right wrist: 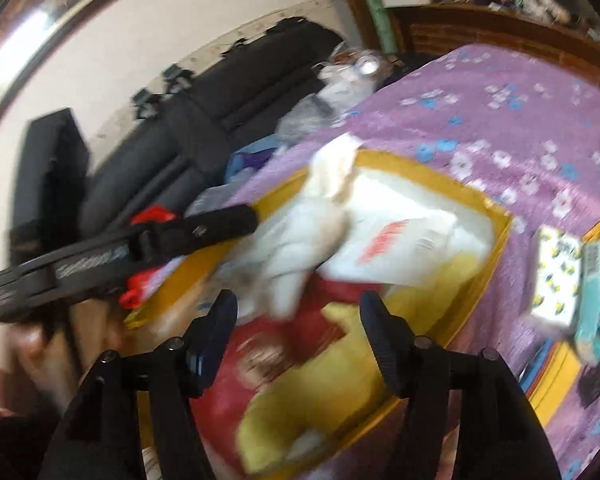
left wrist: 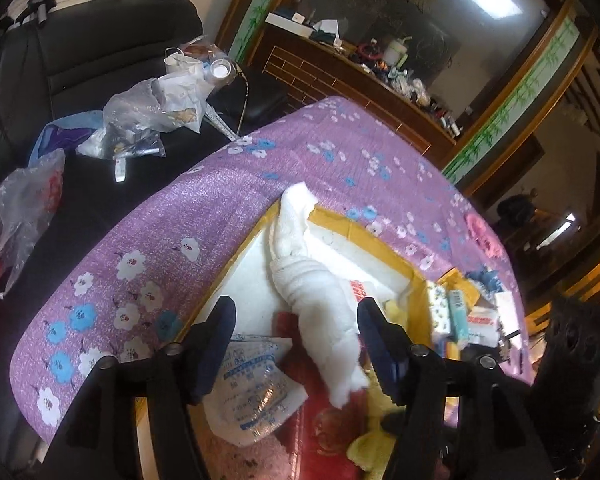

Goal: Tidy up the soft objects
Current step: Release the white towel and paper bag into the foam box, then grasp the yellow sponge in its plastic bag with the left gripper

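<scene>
- Two grippers hang over one yellow-walled box (right wrist: 496,220) that sits on a purple flowered cloth (left wrist: 204,200); both stand wide open with nothing between their fingers.
- Left gripper (left wrist: 296,344): a rolled white towel (left wrist: 320,292) runs from the box's far rim at about 12 o'clock down toward the gap between the fingers, its near end lying loose, untouched as far as I can tell.
- Right gripper (right wrist: 298,334): its view is blurred, yet the towel shows at about 11 o'clock from it, draped over a white bag with red print (right wrist: 396,248).
- Also in the box: a red cloth (right wrist: 260,356), a yellow cloth (right wrist: 340,380) and a clear printed packet (left wrist: 256,392).
- Small packs (right wrist: 556,276) lie on the purple cloth at 3 o'clock of the box.
- Step in hand, by my judgement: settling the towel into the box, either just let go or about to be gripped.
- Next move likely calls for closing on the towel's near end and tucking it flat, since its far end overhangs the rim.
</scene>
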`<action>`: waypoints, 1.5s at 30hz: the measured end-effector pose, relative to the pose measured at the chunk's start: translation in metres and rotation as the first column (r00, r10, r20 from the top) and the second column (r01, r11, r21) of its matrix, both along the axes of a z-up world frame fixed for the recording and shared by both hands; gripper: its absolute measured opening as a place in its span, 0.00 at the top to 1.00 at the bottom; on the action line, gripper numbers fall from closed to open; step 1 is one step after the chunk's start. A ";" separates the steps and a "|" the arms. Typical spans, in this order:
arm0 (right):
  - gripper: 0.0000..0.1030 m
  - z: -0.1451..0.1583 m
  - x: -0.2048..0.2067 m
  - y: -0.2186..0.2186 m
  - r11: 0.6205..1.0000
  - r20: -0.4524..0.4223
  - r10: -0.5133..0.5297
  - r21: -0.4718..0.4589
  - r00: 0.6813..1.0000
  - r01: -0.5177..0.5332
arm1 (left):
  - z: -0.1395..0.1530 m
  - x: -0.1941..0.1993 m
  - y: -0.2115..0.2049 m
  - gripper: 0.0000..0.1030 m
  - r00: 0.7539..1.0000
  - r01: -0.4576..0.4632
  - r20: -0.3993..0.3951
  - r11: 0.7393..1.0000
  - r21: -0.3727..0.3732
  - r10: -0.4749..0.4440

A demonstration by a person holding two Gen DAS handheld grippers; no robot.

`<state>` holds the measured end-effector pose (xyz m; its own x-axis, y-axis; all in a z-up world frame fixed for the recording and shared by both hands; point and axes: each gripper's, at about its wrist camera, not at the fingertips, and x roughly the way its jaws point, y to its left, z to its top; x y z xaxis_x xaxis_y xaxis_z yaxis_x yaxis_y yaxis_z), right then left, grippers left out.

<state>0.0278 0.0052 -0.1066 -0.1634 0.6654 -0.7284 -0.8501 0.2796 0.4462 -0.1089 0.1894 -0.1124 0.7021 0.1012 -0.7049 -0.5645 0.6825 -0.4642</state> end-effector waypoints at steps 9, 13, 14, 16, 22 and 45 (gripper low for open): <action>0.38 0.011 -0.027 -0.047 0.999 -0.001 -0.001 0.043 1.000 0.001 | 0.018 -0.015 -0.031 0.35 1.000 0.013 0.010 1.000 0.019 -0.013; 0.38 0.011 -0.021 -0.078 0.993 0.069 -0.116 0.043 0.991 0.114 | 0.020 -0.015 -0.060 0.35 0.999 0.051 -0.005 0.998 0.027 -0.051; 0.38 0.010 -0.018 -0.088 0.989 0.073 -0.147 0.044 0.986 0.144 | 0.021 -0.014 -0.067 0.35 0.998 0.060 -0.009 0.998 0.032 -0.060; 0.35 0.006 -0.011 -0.109 0.978 0.085 -0.209 0.043 0.974 0.205 | 0.020 -0.010 -0.086 0.35 0.996 0.087 -0.024 0.995 0.041 -0.086; 0.34 -0.006 0.023 -0.178 0.906 0.110 -0.423 0.036 0.899 0.422 | 0.026 0.012 -0.146 0.35 0.981 0.191 -0.056 0.978 0.080 -0.187; 0.43 -0.047 0.083 -0.229 0.803 -0.057 -0.595 0.013 0.802 0.596 | -0.037 0.167 -0.219 0.59 0.860 0.437 -0.360 0.887 0.150 -0.363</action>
